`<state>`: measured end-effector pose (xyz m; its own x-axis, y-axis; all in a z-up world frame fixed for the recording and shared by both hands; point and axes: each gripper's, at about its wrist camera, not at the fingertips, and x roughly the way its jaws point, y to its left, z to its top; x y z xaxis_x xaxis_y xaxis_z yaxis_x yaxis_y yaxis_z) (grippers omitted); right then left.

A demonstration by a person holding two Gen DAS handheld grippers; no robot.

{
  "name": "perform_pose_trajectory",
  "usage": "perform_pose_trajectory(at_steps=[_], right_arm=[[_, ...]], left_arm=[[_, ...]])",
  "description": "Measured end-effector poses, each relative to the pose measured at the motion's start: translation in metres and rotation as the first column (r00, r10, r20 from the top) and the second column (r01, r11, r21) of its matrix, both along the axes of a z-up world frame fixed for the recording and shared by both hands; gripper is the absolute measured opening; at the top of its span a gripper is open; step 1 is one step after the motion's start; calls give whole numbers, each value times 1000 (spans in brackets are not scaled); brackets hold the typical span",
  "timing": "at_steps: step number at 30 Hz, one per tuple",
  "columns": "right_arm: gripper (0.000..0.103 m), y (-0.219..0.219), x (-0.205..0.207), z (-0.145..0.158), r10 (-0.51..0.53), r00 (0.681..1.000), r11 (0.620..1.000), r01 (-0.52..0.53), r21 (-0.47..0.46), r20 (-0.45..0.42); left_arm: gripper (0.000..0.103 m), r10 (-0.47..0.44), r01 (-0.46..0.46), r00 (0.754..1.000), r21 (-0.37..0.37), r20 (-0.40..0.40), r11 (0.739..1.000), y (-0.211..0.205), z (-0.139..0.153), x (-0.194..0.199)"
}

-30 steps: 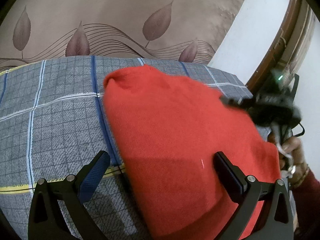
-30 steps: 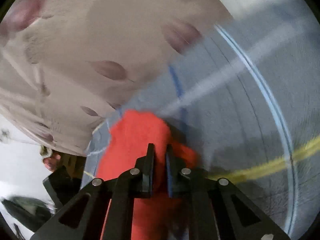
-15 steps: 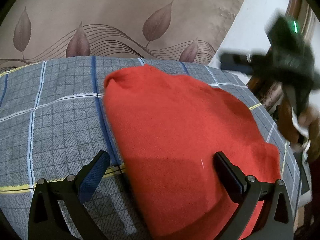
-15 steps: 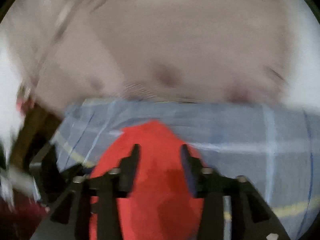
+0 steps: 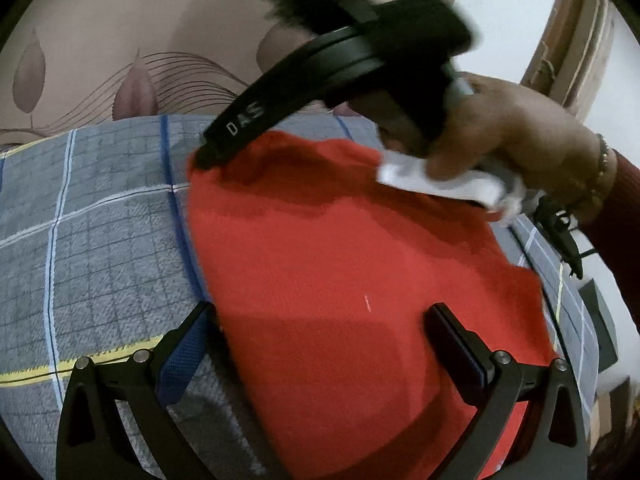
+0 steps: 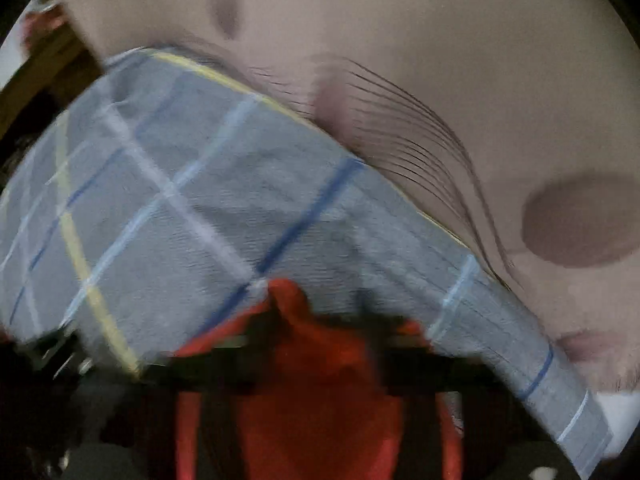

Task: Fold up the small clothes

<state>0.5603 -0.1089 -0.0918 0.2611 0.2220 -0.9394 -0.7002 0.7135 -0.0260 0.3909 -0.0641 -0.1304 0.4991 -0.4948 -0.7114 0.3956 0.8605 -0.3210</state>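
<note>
A red garment (image 5: 340,264) lies spread on a grey checked blanket (image 5: 100,240). My left gripper (image 5: 320,344) hovers open over the garment's near part, its blue-padded left finger (image 5: 184,356) at the cloth's left edge, nothing gripped. My right gripper (image 5: 204,156), held by a hand (image 5: 504,132), reaches across from the right to the garment's far left corner, its jaws closing on that corner. In the blurred right wrist view a bump of the red garment (image 6: 292,300) sits at my right gripper (image 6: 320,320), whose fingers are smeared dark.
A beige leaf-patterned sheet (image 5: 120,40) lies beyond the blanket's far edge. A wooden door frame (image 5: 576,40) and white wall stand at the right. A dark cable (image 5: 560,232) hangs near the bed's right edge, by the person's maroon sleeve (image 5: 624,216).
The right gripper let go of the cloth at the right side, rose, opened, and swung left across the garment to its far left corner, closing there. The left gripper stayed still.
</note>
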Motion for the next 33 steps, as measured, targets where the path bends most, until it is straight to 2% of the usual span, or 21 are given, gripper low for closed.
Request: perform_pose_trajectory(at_steps=[2, 3, 4, 6, 9, 12, 14, 16, 17, 21, 26, 28, 31, 33], right_arm=[[10, -9, 8, -4, -85, 996, 996, 85, 8, 32], [6, -16, 15, -8, -155, 984, 987, 158, -28, 85], [6, -26, 23, -12, -214, 972, 976, 218, -30, 94], [6, -47, 33, -10, -293, 956, 954, 290, 69, 31], [6, -74, 23, 22, -343, 936, 926, 321, 201, 82], [15, -105, 1, 55, -346, 937, 890, 309, 335, 53], [38, -124, -21, 70, -336, 940, 879, 291, 379, 60], [77, -156, -56, 77, -340, 940, 840, 297, 454, 14], [82, -170, -73, 78, -354, 935, 818, 316, 481, -12], [83, -232, -131, 58, -444, 889, 748, 438, 499, -116], [84, -251, -177, 17, -473, 837, 653, 542, 529, -274], [84, -247, -186, 10, -431, 841, 626, 540, 563, -327], [85, -233, -186, -1, -393, 849, 641, 528, 557, -353], [88, -227, -184, -4, -371, 855, 625, 518, 583, -362]], left_arm=[[103, -18, 18, 1000, -9, -9, 1000, -2, -1, 0], [103, -24, 24, 1000, -8, -11, 1000, -2, -1, -1], [103, -33, 33, 999, -3, -10, 999, -4, -1, -2], [103, -45, 46, 999, 13, -7, 999, -9, -2, -3], [103, -44, 44, 999, 8, -14, 999, -11, -4, -1], [103, -39, 39, 999, -3, -16, 999, -4, 0, 0], [103, -37, 37, 999, -9, -18, 999, -1, -1, 0], [103, -35, 34, 999, -23, -20, 999, 5, -1, 0], [103, -33, 32, 999, -35, -24, 999, 15, -2, 3], [103, -23, 20, 999, -89, -38, 996, 28, -2, 7], [103, -24, 17, 998, -131, -55, 991, 46, -4, 11], [103, -37, 26, 997, -152, -69, 988, 46, -5, 9], [103, -46, 25, 994, -207, -96, 978, 53, -4, 5], [103, -44, 17, 993, -241, -108, 970, 56, -2, -3]])
